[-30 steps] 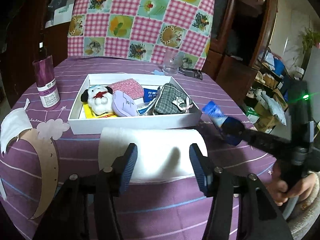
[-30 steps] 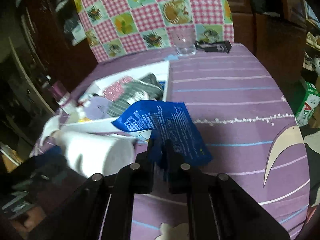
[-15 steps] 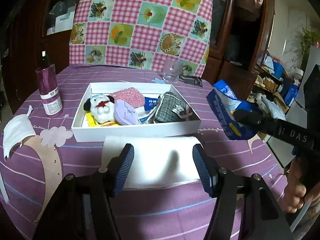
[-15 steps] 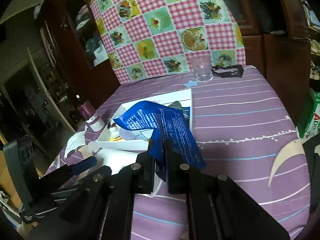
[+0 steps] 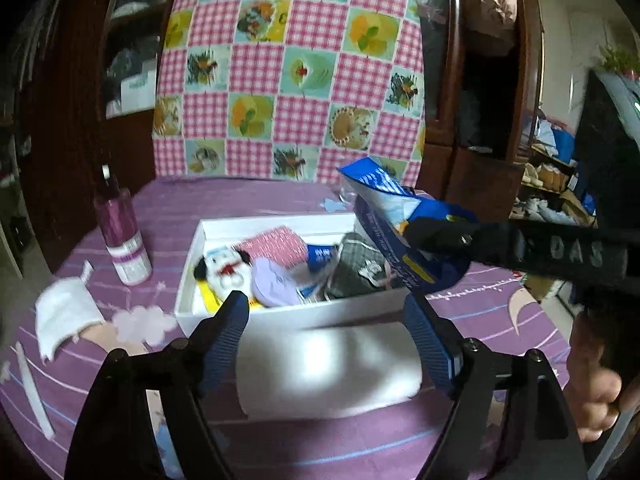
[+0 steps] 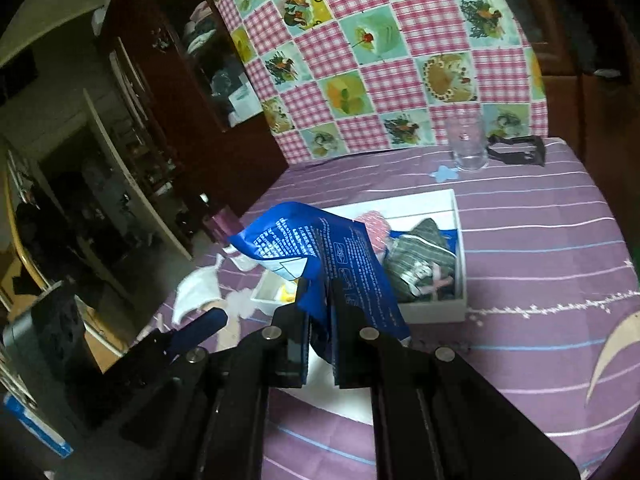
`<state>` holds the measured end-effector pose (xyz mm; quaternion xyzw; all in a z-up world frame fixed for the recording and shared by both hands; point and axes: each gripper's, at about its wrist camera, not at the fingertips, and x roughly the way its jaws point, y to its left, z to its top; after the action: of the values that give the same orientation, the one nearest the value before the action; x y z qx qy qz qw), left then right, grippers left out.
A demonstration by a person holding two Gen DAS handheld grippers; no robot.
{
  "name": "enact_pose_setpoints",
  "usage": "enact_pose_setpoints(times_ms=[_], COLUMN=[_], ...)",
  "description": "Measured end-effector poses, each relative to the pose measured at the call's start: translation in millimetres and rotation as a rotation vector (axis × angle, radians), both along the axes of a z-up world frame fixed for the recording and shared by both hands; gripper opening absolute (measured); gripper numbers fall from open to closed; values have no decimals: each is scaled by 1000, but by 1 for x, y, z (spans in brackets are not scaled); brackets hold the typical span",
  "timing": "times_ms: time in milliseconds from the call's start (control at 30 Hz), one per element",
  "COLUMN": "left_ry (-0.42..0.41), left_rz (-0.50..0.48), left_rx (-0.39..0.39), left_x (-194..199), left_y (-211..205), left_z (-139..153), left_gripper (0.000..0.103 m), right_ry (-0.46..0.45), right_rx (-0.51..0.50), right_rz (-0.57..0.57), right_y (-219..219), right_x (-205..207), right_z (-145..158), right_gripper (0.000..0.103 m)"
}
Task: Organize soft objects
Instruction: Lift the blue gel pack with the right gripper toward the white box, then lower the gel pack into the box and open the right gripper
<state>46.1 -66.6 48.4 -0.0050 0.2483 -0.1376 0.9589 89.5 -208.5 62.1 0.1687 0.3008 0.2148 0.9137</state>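
Observation:
My right gripper (image 6: 320,300) is shut on a blue printed soft packet (image 6: 332,240) and holds it in the air above the near right corner of the white box (image 6: 460,240). In the left wrist view the packet (image 5: 384,196) hangs over the box (image 5: 320,312), which holds a white plush toy (image 5: 224,272), a lilac pouch (image 5: 272,284), a pink fabric piece (image 5: 276,244) and a grey plaid pouch (image 5: 356,272). My left gripper (image 5: 328,324) is open and empty above a white folded cloth (image 5: 324,372) in front of the box.
A purple bottle (image 5: 122,236) stands left of the box. A white mask (image 5: 64,316) lies at the table's left edge. A clear glass (image 6: 468,144) and a black clip (image 6: 516,150) sit at the far side, before a checked chair cover (image 5: 288,72).
My right gripper has lifted the blue packet from the table and carried it left, over the box's right end. My left gripper has risen slightly and stayed open.

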Motion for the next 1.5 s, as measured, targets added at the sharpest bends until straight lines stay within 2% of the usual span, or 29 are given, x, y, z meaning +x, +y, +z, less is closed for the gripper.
enact_pose_setpoints(times_ms=[100, 200, 333, 533, 633, 767, 833, 900, 1067, 1167, 1233, 1300, 1367, 1433, 1500], left_ry=[11, 52, 73, 135, 118, 138, 163, 235, 366, 448, 495, 505, 502, 479, 443], left_rz=[-27, -45, -20, -53, 3, 112, 130, 154, 168, 178, 195, 191, 204, 218, 242], left_rx=[21, -11, -73, -196, -185, -103, -98, -82, -108, -74, -53, -107, -141, -155, -168], left_x=[8, 24, 47, 86, 103, 127, 134, 144, 159, 164, 168, 171, 175, 176, 177], left_y=[-2, 3, 18, 41, 48, 46, 48, 49, 62, 62, 58, 61, 65, 67, 69], left_z=[5, 8, 14, 13, 16, 7, -3, -16, -42, -58, -70, -77, -79, -77, -77], left_gripper=[81, 81, 81, 81, 81, 80, 75, 55, 52, 52, 52, 52, 51, 38, 32], right_ry=[17, 17, 16, 43, 53, 40, 51, 44, 20, 38, 59, 103, 148, 209, 237], right_rx=[31, 41, 35, 114, 120, 81, 52, 23, 14, 31, -5, -56, -40, 45, 101], right_rz=[-10, -18, -12, 43, 39, -33, -38, -57, -44, -49, -55, -43, 0, 68, 96], right_y=[0, 3, 11, 14, 14, 9, 6, 6, 9, 10, 14, 20, 23, 22, 19], right_x=[17, 35, 54, 92, 110, 119, 121, 120, 118, 122, 126, 131, 136, 141, 142], right_z=[7, 11, 7, -3, -8, -21, -28, -31, -33, -41, -46, -53, -59, -65, -65], right_gripper=[9, 9, 9, 9, 9, 9, 9, 9, 9, 9, 10, 14, 19, 33, 37])
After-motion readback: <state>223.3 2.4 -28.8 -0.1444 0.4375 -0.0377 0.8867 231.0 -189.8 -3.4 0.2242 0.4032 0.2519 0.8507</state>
